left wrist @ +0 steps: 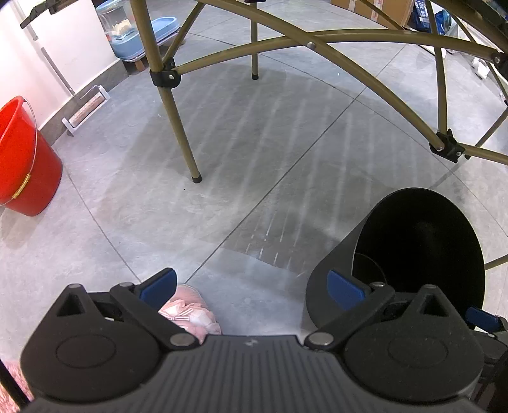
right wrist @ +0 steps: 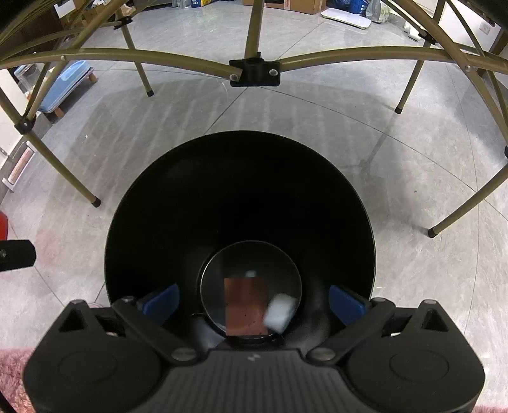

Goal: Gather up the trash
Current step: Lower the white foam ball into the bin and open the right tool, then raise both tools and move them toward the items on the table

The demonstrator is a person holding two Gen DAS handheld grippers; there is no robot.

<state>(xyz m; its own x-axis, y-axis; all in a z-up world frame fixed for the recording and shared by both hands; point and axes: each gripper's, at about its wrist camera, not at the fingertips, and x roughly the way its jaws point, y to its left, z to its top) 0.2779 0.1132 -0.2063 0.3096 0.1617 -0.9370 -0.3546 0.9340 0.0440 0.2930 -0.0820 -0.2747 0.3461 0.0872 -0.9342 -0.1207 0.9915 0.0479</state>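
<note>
A black round trash bin [right wrist: 241,190] stands on the grey tiled floor, straight below my right gripper [right wrist: 254,301]. That gripper is open and empty over the bin's mouth. Inside, on the bin's bottom, lies a brown flat piece [right wrist: 244,305]. A white crumpled lump [right wrist: 280,313] looks blurred beside it. In the left wrist view the bin [left wrist: 412,241] is at the lower right. My left gripper [left wrist: 250,289] is open and empty above the floor, to the left of the bin.
Olive folding table legs [left wrist: 179,127] and cross braces [right wrist: 254,71] stand around the bin. A red bucket [left wrist: 25,159] stands at the left by the wall. A pink shoe [left wrist: 190,311] shows under my left gripper. A blue tub [left wrist: 158,28] is at the back.
</note>
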